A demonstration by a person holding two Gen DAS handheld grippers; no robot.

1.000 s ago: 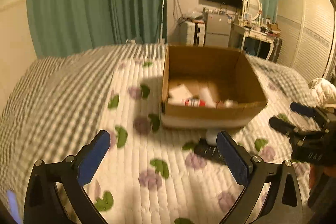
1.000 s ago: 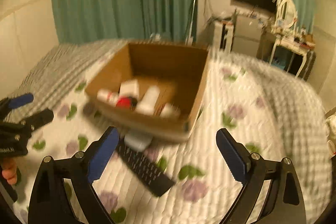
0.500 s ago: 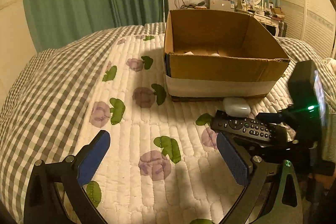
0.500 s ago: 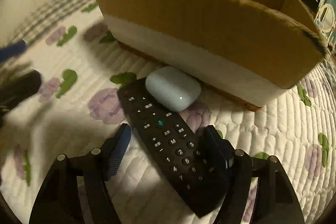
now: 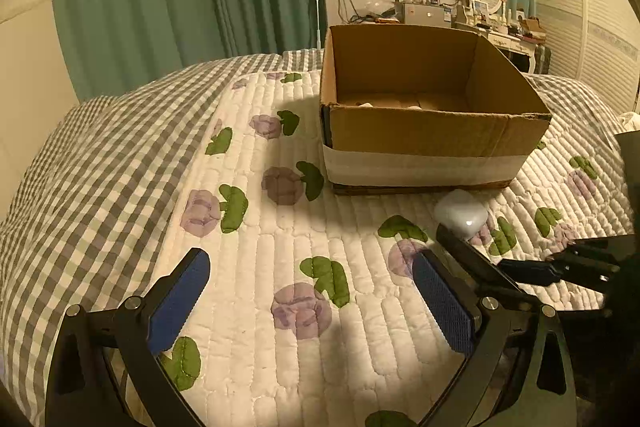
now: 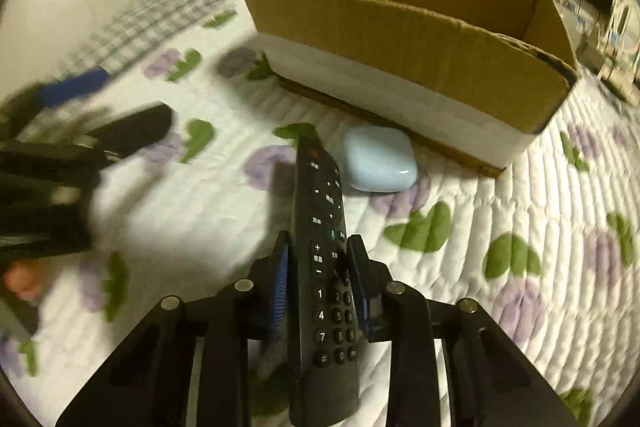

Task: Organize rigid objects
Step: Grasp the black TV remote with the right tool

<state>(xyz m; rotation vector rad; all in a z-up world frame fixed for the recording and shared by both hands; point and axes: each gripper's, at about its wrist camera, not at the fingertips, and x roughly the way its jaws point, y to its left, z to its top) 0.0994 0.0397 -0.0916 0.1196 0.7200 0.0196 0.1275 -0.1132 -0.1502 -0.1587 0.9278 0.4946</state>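
Quilted bed (image 5: 248, 347), cardboard box (image 6: 400, 39), right gripper (image 6: 320, 279) clamping remote (image 6: 324, 227)

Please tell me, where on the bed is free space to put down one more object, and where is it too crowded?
Free: the flowered white quilt left of the brown cardboard box, toward the grey checked blanket. Crowded: in front of the box, where the pale blue rounded case lies beside the black remote control clamped in the right gripper.

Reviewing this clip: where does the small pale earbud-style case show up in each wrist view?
Left wrist: pale case lower right, before the cardboard box.
Right wrist: case centre, beside the held remote's tip.
Shared landmark: the box's white band.
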